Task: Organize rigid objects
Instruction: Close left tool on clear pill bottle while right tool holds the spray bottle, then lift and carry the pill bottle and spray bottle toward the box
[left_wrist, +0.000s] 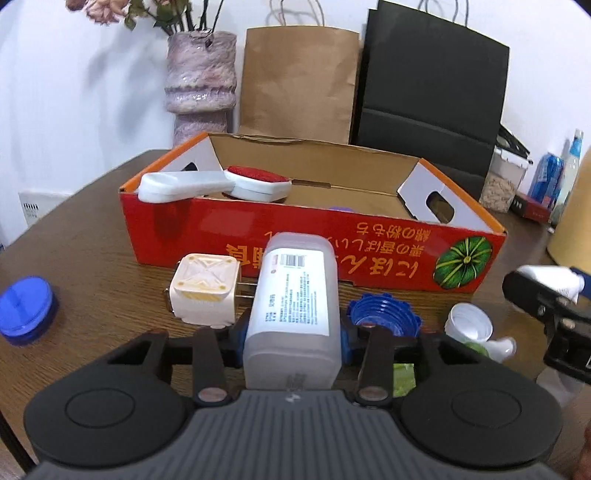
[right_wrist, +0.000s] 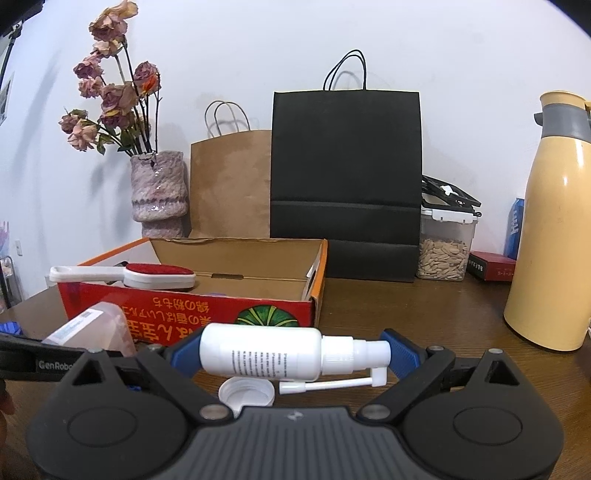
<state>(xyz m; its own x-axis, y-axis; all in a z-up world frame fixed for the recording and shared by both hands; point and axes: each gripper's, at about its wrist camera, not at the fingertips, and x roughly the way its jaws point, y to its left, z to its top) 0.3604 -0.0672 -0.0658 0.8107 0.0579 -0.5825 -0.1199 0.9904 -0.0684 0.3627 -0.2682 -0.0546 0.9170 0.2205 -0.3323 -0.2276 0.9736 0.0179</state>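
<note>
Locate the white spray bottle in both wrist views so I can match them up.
Left wrist: white spray bottle at the far right edge, mid-height, held in the right tongs.
Right wrist: the same bottle lies crosswise at bottom centre, between the blue pads.
Shared landmark: the red cardboard box, behind the bottle in both views.

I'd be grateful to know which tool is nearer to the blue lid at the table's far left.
Left. The left tool, shut on the translucent bottle, sits just right of the blue lid. The right tool is farther right, beyond it.
</note>
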